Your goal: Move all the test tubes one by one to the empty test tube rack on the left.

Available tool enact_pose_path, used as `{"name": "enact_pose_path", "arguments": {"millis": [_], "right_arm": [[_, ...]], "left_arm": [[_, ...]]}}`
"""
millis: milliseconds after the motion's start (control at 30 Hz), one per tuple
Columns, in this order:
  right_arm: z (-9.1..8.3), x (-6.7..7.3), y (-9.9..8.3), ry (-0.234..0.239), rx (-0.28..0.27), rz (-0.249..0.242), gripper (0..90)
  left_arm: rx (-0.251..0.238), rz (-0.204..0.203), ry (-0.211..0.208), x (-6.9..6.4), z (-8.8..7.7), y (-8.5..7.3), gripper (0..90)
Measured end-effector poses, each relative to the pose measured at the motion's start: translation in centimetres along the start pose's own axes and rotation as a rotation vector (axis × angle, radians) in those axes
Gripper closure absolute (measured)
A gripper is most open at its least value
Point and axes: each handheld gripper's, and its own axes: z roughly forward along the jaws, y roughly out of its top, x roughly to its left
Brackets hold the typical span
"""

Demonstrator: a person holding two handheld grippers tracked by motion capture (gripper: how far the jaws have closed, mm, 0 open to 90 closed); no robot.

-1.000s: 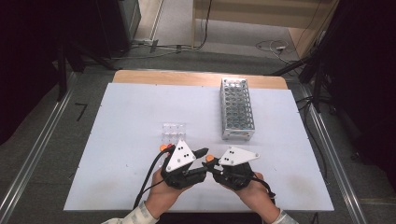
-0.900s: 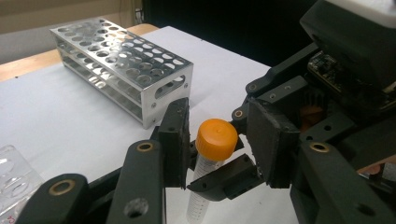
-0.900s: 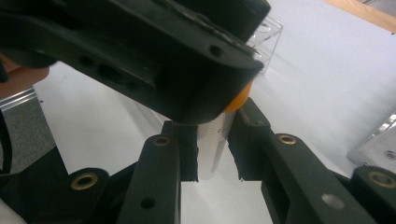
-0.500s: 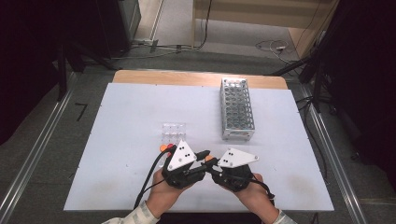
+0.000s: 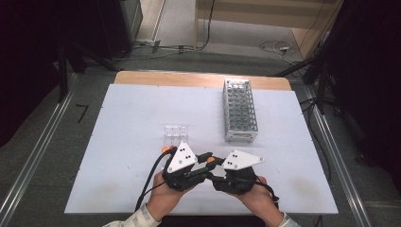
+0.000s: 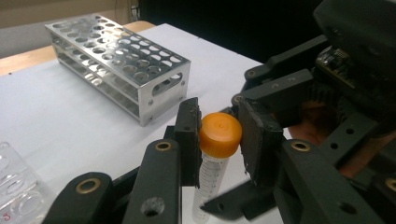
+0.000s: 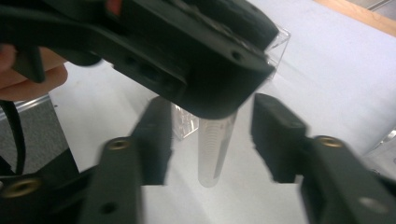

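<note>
White sheeting covers the desk [image 5: 142, 118], which has a wooden strip along its far edge and stands on a dark floor between metal rails, with cables trailing beyond the far edge. Near the far right corner a metal tube rack [image 5: 239, 109] lies with its long side running toward the near edge, and a small clear plastic tray [image 5: 176, 136] sits about mid-desk, just beyond the hands. Both hands work close together at the middle of the near edge. The left gripper [image 6: 217, 140] has its jaws closed on the orange cap [image 6: 220, 134] of a clear graduated tube [image 6: 210, 182]; the pads press on both sides of the cap, and the tube hangs below them above the desk surface. These jaws have just been closing further on the cap. The right gripper [image 7: 210, 140] faces the left one, nearly touching it in the high view [image 5: 218, 166]. Its jaws have just been opening and now stand apart on either side of the tube's lower body [image 7: 215, 144], with a visible gap between each pad and the tube wall. In the right gripper view the clear tray [image 7: 187, 122] appears behind the tube, and the black body of the left gripper crosses the top of that view. Grey triangular plates top both grippers.
</note>
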Motion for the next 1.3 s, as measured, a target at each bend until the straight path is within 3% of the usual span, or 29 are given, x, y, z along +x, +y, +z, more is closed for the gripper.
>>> {"name": "enact_pose_path", "arguments": {"millis": [133, 267, 600, 833, 1300], "right_arm": [[-0.2, -0.3, -0.3, 0.011, 0.022, 0.033, 25.8], [-0.3, -0.7, -1.0, 0.01, 0.032, 0.05, 22.1], [-0.6, -2.2, -2.5, -0.027, 0.056, 0.098, 21.2], [-0.7, -2.6, -2.8, -0.041, 0.058, 0.112, 21.4], [-0.6, -2.8, -2.9, -0.057, 0.064, 0.115, 21.6]], "left_arm": [[-0.003, 0.002, -0.007, -0.2, -0.4, 0.3, 70.5], [-0.019, -0.002, -0.012, -0.2, -1.1, 0.8, 70.5], [-0.061, -0.016, 0.013, 0.5, -3.7, 2.6, 70.5], [-0.122, -0.024, 0.039, 1.2, -6.1, 3.6, 70.5], [-0.165, -0.045, 0.12, 3.0, -9.4, 3.8, 70.5]]}}
